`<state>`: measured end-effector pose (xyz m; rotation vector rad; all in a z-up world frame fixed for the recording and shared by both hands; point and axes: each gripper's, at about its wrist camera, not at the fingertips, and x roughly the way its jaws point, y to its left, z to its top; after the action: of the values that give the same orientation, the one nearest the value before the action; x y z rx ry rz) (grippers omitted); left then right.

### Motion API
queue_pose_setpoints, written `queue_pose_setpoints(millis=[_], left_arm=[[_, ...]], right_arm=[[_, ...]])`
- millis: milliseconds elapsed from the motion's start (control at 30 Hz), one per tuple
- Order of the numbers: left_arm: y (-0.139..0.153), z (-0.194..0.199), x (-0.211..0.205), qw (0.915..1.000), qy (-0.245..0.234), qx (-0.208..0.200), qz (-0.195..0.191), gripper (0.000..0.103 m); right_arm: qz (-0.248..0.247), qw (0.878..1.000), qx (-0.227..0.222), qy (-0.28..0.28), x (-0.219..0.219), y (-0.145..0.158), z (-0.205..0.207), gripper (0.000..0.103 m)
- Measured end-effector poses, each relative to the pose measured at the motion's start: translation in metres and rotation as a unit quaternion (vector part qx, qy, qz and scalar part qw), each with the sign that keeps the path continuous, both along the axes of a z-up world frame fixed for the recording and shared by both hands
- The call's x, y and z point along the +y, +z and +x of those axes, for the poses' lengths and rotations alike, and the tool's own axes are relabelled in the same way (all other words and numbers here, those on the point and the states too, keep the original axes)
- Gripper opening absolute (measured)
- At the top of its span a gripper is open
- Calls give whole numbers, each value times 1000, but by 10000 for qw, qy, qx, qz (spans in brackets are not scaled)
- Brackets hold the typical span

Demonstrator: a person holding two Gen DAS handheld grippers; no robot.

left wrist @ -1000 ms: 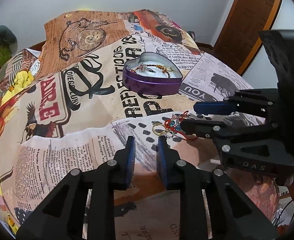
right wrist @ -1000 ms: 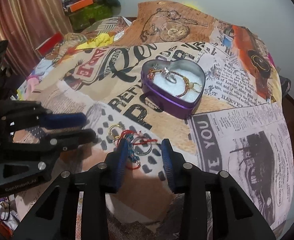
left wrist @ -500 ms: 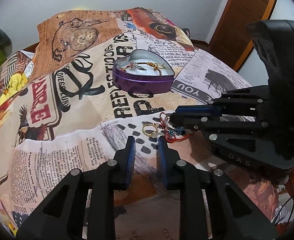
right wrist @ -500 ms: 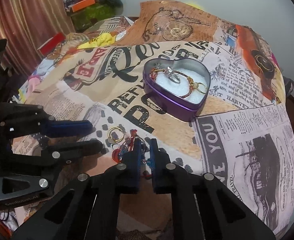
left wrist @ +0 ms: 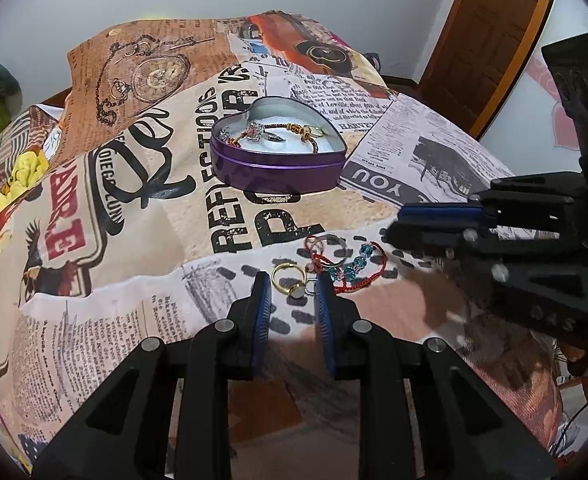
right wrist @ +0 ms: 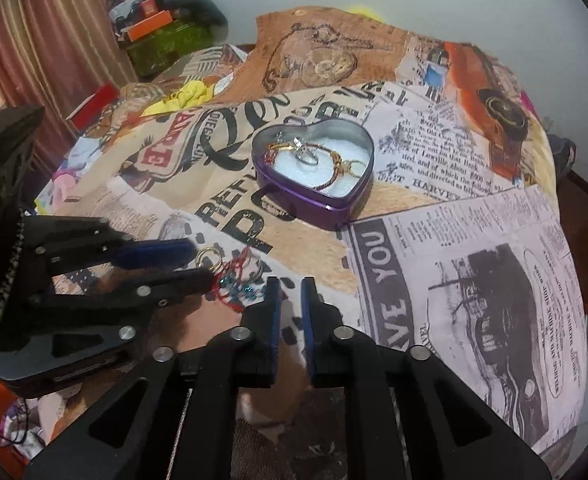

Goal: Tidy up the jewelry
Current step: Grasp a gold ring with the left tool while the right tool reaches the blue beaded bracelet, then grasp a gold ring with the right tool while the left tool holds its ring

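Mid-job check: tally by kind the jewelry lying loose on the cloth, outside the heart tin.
Rings: 2 (gold ring, silver ring)
Bracelets: 1 (red cord bracelet with teal beads)
Total: 3

Both tongs angled down, side by side. Left tongs [left wrist: 291,294] sit slightly apart; right tongs [right wrist: 291,294] just reopened a crack, gripping nothing.
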<state>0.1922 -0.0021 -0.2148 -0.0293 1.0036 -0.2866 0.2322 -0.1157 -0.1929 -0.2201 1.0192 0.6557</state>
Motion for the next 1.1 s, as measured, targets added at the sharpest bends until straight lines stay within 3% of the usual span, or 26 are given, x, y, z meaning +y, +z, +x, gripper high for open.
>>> queue_pose_setpoints(millis=[100, 267, 500, 867, 967, 1100], left_arm=[[-1, 3, 2, 10000, 74, 11, -16, 6], [0, 2, 8, 9998, 190, -58, -38, 0], [6, -3, 23, 9993, 334, -182, -53, 0], [4, -3, 33, 9993, 311, -2, -205, 3], [3, -3, 32, 9994, 284, 9, -177, 3], [3, -1, 29, 9995, 266, 13, -188, 8]], right_arm=[[22, 10000, -40, 24, 2, 2, -2, 28], [36, 9999, -91, 82, 9, 2, -1, 28], [-73, 9998, 17, 190, 22, -6, 8, 28], [-258, 9983, 146, 498, 43, -16, 15, 28], [-163, 9983, 191, 535, 43, -17, 17, 19], [-27, 9987, 188, 468, 38, -15, 17, 19]])
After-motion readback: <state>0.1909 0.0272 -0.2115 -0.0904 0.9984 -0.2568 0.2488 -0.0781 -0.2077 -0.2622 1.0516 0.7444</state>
